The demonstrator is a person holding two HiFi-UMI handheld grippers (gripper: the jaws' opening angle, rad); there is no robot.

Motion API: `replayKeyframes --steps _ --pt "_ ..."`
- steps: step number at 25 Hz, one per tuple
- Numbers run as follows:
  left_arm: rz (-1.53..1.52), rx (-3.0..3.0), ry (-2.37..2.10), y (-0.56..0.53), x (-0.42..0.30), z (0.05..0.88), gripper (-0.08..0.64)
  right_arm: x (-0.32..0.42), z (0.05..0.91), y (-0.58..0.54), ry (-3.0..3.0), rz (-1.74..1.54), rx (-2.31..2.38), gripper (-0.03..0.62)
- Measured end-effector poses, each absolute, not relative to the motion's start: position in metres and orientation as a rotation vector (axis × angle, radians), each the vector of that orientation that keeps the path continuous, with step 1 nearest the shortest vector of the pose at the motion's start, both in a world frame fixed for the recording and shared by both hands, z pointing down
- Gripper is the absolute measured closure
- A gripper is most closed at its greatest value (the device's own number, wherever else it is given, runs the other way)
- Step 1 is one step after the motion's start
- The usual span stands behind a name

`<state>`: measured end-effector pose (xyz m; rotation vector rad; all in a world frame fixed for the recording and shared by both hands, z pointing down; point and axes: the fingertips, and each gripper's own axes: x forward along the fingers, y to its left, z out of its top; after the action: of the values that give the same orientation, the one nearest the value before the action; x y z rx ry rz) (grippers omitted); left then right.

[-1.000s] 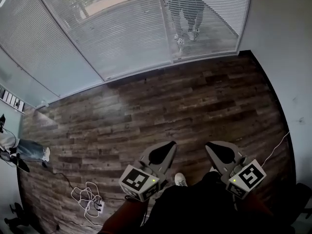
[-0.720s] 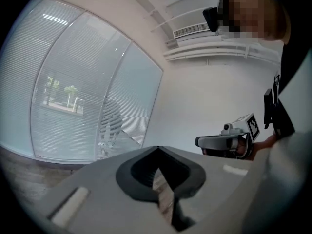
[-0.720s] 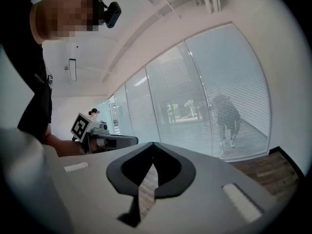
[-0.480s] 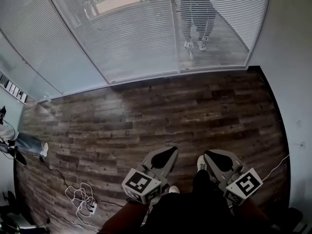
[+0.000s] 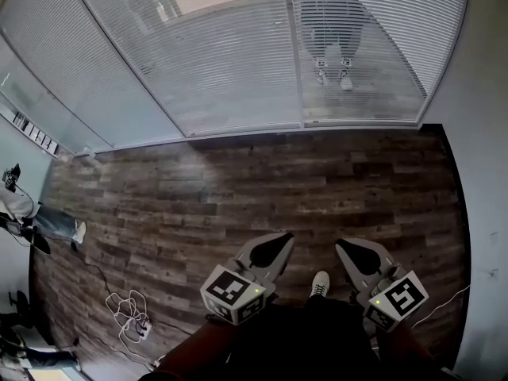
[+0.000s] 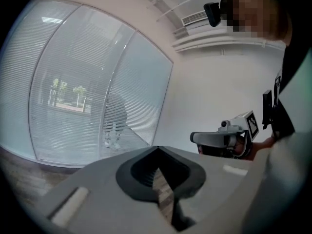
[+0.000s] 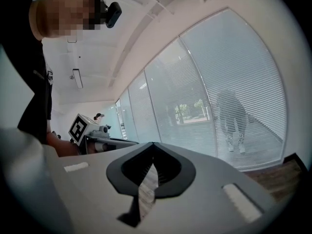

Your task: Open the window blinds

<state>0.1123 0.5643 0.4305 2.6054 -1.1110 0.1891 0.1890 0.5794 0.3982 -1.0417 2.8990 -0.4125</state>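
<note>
In the head view, the left tool (image 5: 272,246) and right tool (image 5: 355,254) sit side by side near the body, pointing at the far window blinds (image 5: 230,62). In the left gripper view, its jaws are together and hold nothing. The right gripper view shows the same of the right tool.

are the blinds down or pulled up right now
Down. In the head view the blinds hang over the panes almost to the floor, with slats across the glass. The outdoors shows only faintly between them.

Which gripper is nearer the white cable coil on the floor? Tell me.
Left. The left gripper hangs right of the white cable coil; the right gripper is farther right, past the person's shoe.
</note>
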Motion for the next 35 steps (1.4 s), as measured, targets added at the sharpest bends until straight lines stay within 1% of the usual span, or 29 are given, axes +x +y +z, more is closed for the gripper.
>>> replayKeyframes --steps 7,12,18,23,28,35 --pt "0.232 2.567 -1.154 0.524 0.153 0.432 0.559 0.228 0.415 0.534 2.902 -0.488 -0.972 0.565" --pt "0.258 2.547 -1.157 0.511 0.154 0.441 0.559 0.228 0.409 0.51 2.892 -0.536 -0.928 0.565" --pt "0.236 2.495 -1.181 0.475 0.132 0.458 0.558 0.211 0.424 0.473 2.936 -0.577 -0.912 0.565" --pt "0.211 2.483 -1.184 0.419 0.112 0.465 0.559 0.197 0.43 0.424 2.962 -0.571 -0.939 0.565" --pt "0.168 2.527 -1.176 0.346 0.086 0.444 0.558 0.171 0.427 0.36 2.991 -0.556 -0.99 0.565" --pt "0.145 2.587 -1.127 0.263 0.029 0.427 0.558 0.117 0.413 0.28 2.989 -0.502 -1.076 0.565"
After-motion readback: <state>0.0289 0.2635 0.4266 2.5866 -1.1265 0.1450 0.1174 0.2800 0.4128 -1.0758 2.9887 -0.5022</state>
